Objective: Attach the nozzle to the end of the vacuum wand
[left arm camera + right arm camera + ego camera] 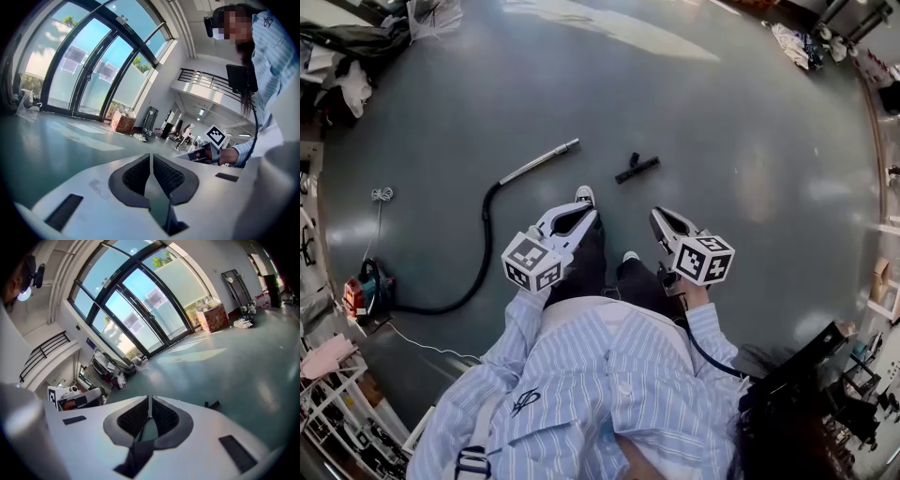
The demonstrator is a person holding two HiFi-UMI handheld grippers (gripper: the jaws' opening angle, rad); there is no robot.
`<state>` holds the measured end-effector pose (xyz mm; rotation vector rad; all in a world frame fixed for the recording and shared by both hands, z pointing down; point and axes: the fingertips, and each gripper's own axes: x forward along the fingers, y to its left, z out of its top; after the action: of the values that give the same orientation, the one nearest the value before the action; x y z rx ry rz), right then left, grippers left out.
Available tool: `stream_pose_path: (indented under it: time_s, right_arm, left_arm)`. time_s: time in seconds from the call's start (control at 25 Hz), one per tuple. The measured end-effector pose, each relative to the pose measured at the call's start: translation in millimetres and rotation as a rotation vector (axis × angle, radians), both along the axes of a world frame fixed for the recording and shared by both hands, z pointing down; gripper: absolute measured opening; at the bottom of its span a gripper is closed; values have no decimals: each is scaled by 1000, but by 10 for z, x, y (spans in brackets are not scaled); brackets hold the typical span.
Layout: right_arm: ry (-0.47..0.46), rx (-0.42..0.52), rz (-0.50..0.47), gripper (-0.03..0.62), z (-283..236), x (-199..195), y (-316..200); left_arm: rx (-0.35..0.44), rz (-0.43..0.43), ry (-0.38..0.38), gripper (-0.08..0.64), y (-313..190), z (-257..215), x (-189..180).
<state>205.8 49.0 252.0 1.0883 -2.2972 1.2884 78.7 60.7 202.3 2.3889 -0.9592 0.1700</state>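
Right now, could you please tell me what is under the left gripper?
Below the left gripper show the person's dark trouser leg and white shoe; the floor directly beneath is covered.

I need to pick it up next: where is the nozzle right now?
Head view: the nozzle lies on the floor near the middle, right of the wand tip and apart from it, just beyond the person's shoe.

Open floor (722, 141) around wand (539, 163), nozzle (637, 169); hose (486, 225) loops left; clutter (347, 56) at edges.
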Motion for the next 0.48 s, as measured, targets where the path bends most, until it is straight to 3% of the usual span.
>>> stream_pose_path:
  time_s: [0.28,0.48]
  right_arm:
    - [99,-30,76,8,394,-480,-770]
    - [153,-95,118,8,901,-525,-1144]
  left_arm:
    - [-30,142,-2,6,-835,424,-594]
    - [-76,190,-27,6,-1246,929,-701]
